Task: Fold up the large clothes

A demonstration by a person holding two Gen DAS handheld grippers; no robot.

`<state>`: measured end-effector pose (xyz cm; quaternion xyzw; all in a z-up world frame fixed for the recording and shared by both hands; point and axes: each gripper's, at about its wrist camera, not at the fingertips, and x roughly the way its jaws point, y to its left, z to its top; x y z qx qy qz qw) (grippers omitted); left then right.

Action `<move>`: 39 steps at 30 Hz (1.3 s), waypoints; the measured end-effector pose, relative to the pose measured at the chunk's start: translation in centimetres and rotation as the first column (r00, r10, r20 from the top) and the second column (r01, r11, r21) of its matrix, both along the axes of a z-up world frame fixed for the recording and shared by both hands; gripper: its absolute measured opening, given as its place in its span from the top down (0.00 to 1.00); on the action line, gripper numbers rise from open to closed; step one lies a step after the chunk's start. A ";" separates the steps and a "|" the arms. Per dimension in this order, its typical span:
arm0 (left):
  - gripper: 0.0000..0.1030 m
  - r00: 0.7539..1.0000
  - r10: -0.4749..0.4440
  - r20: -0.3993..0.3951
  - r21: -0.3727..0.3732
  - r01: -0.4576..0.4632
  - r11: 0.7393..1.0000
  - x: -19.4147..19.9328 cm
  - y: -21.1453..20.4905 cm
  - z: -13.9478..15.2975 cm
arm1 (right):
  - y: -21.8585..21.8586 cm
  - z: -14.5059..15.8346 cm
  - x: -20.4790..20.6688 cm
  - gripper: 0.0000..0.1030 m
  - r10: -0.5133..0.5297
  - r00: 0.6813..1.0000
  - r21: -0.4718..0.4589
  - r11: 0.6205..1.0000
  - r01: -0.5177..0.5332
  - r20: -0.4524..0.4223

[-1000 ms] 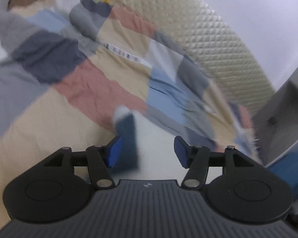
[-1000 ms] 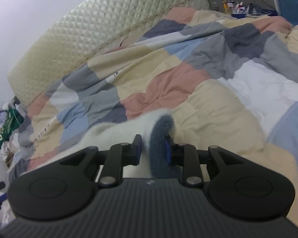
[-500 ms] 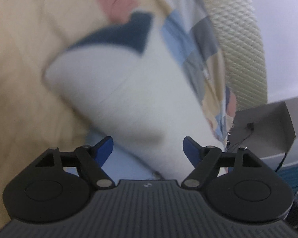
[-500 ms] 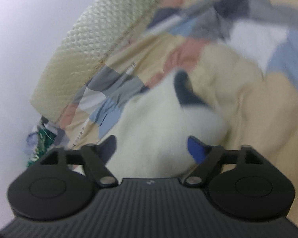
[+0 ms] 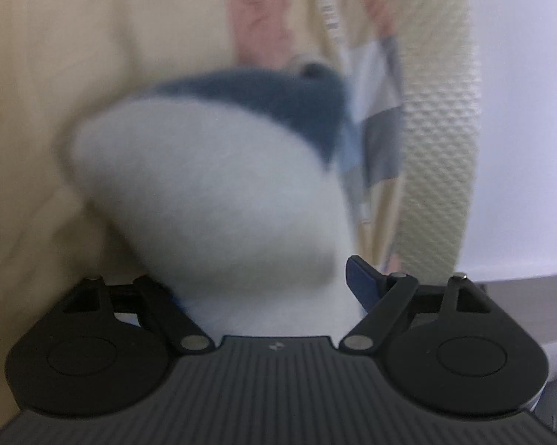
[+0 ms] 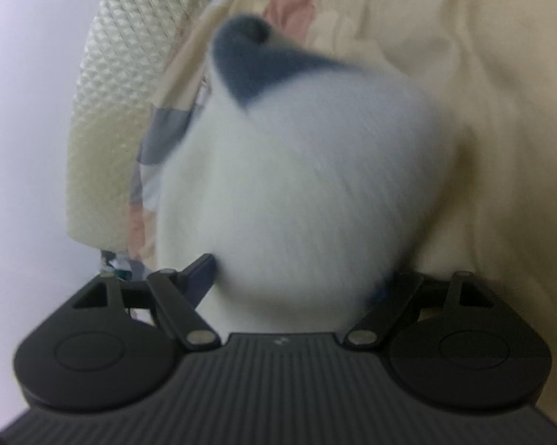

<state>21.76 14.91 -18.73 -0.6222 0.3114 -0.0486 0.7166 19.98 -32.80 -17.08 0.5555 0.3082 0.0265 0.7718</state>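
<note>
Pale wall filled one side of each wrist view, and beside it stood a cream quilted headboard at the head of a bed. Over the bed lay a patchwork quilt in cream, pink, grey and blue blocks, mostly cream close to the cameras. On that quilt, directly in front of both pairs of tongs, rested a white fleecy garment bunched into a rounded mound, with a dark blue-grey collar or cuff at its far end, towards the headboard. Both views were blurred. The left tongs stood wide, having just been opening further; the white mound sat between the two arms, the blue pad on one side showed clear of the cloth, while the other pad was hidden behind it. The right tongs also stood wide after opening within the last moment, with the same white garment filling the gap; whether the cloth merely brushed the dark pad or lay free of it could not be told through the blur.
</note>
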 end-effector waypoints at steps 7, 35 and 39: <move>0.15 0.999 -0.045 -0.020 0.059 0.046 0.997 2.7 -0.6 -1.4 | -0.4 -0.2 1.7 0.19 -0.002 1.000 -0.007 1.000 0.002 0.030; 0.61 0.926 -0.195 0.323 0.146 0.155 0.977 5.4 -7.0 15.2 | -5.9 16.5 -0.3 0.59 0.031 0.924 -0.193 0.980 0.047 0.382; 0.61 0.894 -0.253 0.370 0.181 0.197 0.963 9.8 -11.9 19.1 | -10.0 20.0 0.2 0.59 -0.014 0.895 -0.182 0.977 0.107 0.447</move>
